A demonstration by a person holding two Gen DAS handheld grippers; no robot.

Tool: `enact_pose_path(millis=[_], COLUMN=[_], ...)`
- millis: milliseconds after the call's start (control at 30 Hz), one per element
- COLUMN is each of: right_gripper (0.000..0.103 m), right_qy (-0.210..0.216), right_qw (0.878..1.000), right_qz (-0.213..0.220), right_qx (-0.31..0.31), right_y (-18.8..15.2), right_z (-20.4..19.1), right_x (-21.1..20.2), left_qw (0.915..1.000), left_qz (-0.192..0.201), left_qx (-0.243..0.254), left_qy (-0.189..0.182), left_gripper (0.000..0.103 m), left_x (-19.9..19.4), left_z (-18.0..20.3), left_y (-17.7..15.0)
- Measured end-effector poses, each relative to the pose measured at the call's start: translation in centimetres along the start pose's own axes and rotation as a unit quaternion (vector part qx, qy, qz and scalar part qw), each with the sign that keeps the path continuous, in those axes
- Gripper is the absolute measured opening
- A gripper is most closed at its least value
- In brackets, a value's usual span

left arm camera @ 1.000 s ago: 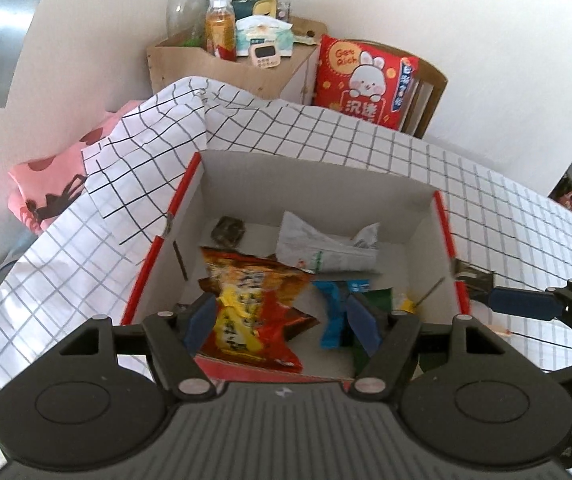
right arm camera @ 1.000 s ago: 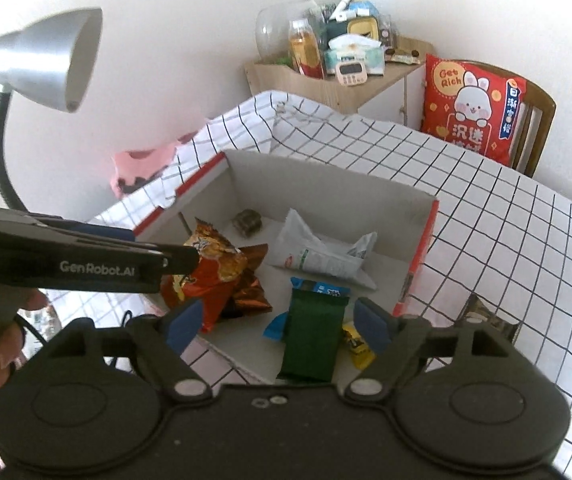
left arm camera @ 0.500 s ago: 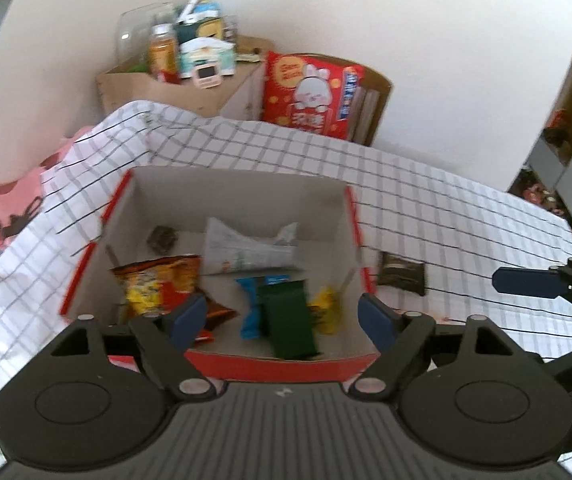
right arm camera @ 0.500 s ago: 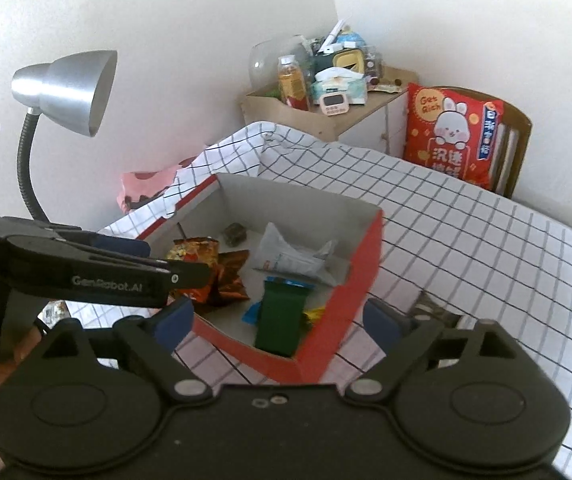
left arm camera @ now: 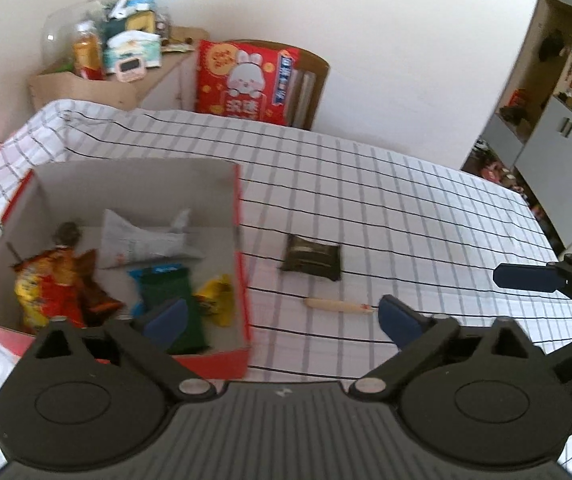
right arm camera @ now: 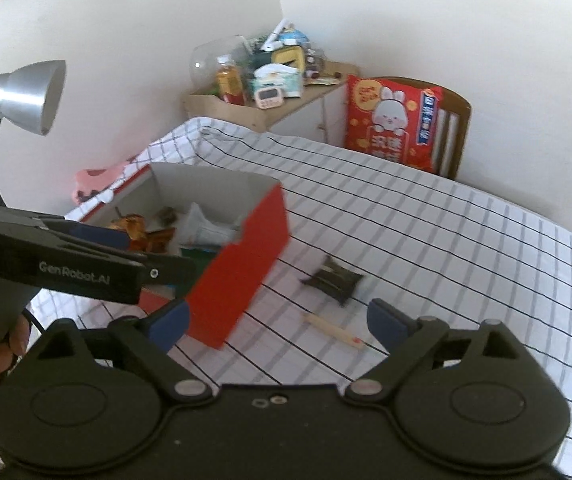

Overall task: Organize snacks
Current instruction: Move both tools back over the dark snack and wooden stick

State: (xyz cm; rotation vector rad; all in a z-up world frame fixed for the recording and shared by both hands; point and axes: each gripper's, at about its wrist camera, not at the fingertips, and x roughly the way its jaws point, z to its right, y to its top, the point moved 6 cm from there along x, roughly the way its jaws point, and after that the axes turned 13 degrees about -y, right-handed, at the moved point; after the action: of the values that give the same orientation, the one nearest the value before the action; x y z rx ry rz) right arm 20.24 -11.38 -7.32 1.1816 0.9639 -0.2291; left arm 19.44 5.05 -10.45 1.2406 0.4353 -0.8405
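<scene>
Both cams have swung right since a second ago, so the red box (left arm camera: 242,264) now sits off to the left, and on the left wrist view the left gripper (left arm camera: 282,316) has nothing between its jaws, which are opening wide, with the green packet (left arm camera: 174,304) and orange chip bag (left arm camera: 50,292) down in the box while the dark pouch (left arm camera: 312,258) and a thin stick snack (left arm camera: 338,305) lie on the checked tablecloth (left arm camera: 426,216) just beside it. Over on the right wrist view the right gripper (right arm camera: 282,324) is empty too, jaws opening, the pouch (right arm camera: 332,278) and stick (right arm camera: 334,330) on the cloth right of the box (right arm camera: 242,276), with the left gripper (right arm camera: 98,236) poking in over the box.
</scene>
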Motion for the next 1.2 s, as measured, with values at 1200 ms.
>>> enact_pose_path(millis=[1200], right_gripper=[0.092], right_qy=[0.067], right_qw=[0.996], right_qz=[-0.052], right_qx=[-0.035], right_y=[1.4], right_z=[14.4], right_x=[9.4], left_qw=[0.9581], left_qz=[-0.109], left_qx=[-0.224], left_qy=[0.142], left_gripper=[0.092], left_x=[16.4], left_z=[1.1], left_y=[-0.7])
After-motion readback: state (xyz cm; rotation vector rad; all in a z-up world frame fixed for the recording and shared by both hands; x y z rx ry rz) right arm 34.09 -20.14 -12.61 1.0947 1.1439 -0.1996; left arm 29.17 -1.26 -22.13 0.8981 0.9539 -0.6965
